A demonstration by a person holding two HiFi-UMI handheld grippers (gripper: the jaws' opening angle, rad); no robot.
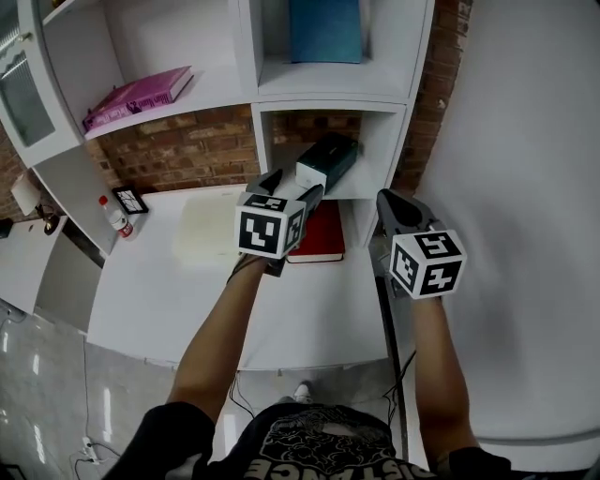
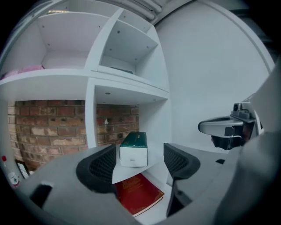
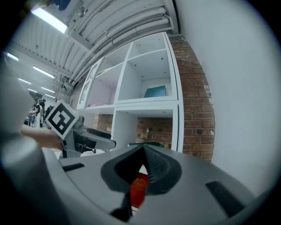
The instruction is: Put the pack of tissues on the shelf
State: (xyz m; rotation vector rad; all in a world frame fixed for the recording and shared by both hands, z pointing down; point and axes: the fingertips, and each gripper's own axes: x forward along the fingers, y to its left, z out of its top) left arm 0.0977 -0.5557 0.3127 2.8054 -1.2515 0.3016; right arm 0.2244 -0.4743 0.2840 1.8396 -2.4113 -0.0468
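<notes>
The pack of tissues (image 1: 326, 161), dark green on top with a white end, lies on the lower shelf board (image 1: 367, 190) of the white unit. My left gripper (image 1: 294, 185) is just in front of it, open, its pads not touching anything. In the left gripper view the pack of tissues (image 2: 134, 149) rests past the tips of the left gripper (image 2: 139, 160), near the shelf edge (image 2: 131, 175). My right gripper (image 1: 386, 199) hovers to the right of the cubby, shut with nothing in it. In its own view the right gripper (image 3: 144, 160) shows its jaws meeting.
A red book (image 1: 317, 232) lies on the white table (image 1: 187, 291) under the shelf. A pink book (image 1: 141, 94) and a blue box (image 1: 324, 28) occupy higher shelves. A small bottle (image 1: 115, 216) stands at the table's left. A white wall (image 1: 525, 187) closes the right side.
</notes>
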